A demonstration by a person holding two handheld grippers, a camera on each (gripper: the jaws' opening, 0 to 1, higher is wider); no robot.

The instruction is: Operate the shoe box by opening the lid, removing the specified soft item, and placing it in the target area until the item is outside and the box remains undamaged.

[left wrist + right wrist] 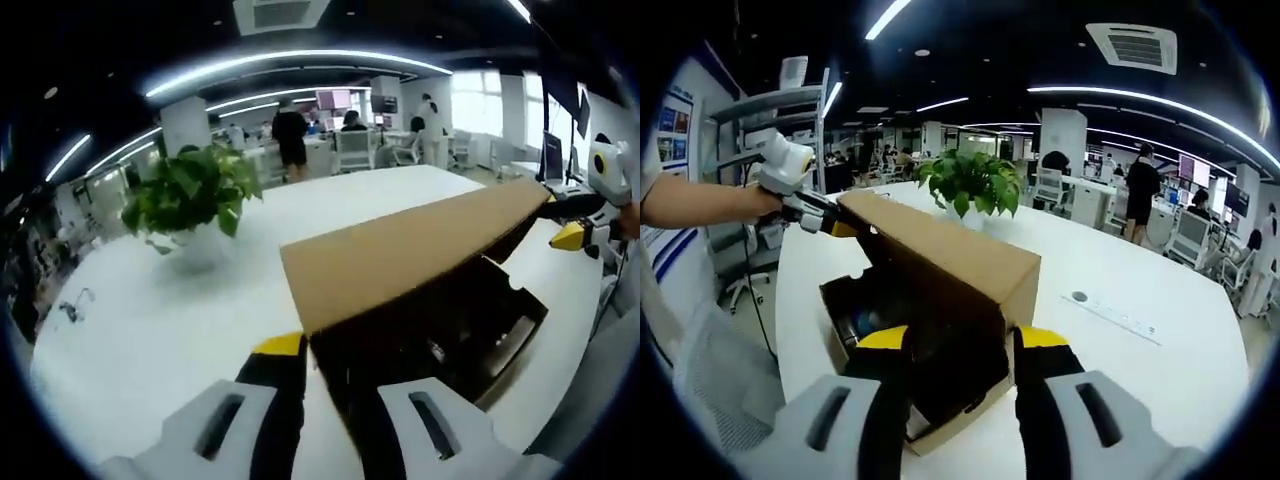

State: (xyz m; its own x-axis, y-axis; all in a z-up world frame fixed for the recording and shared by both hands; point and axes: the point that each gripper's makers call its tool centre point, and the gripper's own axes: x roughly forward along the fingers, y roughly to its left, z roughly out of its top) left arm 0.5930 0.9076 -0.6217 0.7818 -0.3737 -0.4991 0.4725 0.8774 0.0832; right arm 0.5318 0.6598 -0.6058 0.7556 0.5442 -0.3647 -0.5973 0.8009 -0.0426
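Left gripper view: left gripper (322,375) at shoe box (470,330) near corner, jaws clamped on raised cardboard lid (400,250). Box interior dark, contents unclear. Box sits on white table (150,320); potted plant (190,195) behind.

Right gripper view: left gripper (830,222), held by outstretched hand (760,205), grips lid's far corner. Right gripper (958,345) jaws apart, straddling box's near end.

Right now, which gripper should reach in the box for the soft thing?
Probably the right gripper: its jaws face the dark opening of the shoe box, while the left gripper sits at the far corner of the lid.
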